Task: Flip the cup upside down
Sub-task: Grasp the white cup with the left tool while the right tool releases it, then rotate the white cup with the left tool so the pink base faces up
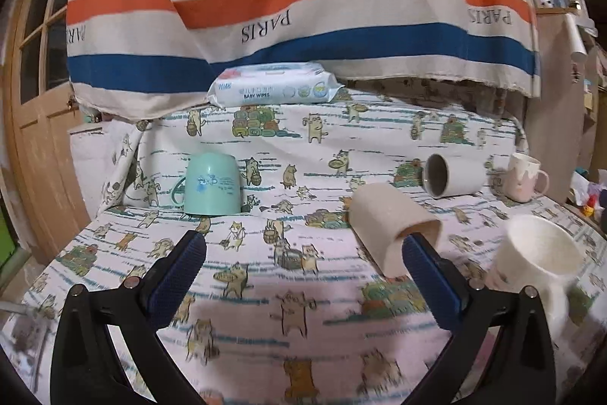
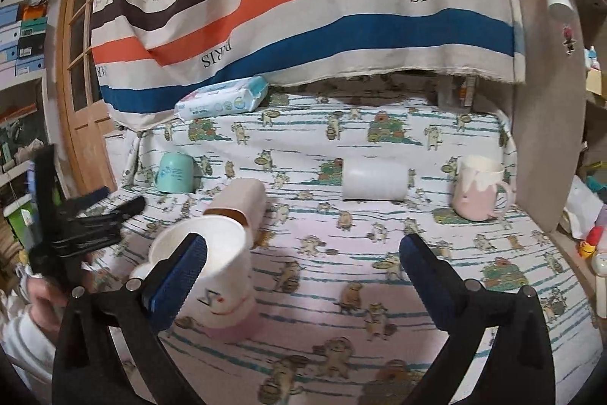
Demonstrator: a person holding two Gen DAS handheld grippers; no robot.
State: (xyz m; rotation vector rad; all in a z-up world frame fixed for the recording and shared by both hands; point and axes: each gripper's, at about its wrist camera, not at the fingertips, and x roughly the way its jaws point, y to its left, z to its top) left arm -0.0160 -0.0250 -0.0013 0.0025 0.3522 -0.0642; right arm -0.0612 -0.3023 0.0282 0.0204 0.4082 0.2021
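Note:
A white cup with a pink base stands upright and slightly tilted on the cat-print cloth, mouth up. It also shows at the right of the left wrist view. My right gripper is open, its left finger in front of the cup. My left gripper is open and empty over the cloth; it shows at the left edge of the right wrist view. A mint mug stands upside down at the back left.
A beige cup and a white cup lie on their sides. A pink-and-white mug stands upright at the back right. A baby wipes pack lies under the striped curtain. A wooden door is at the left.

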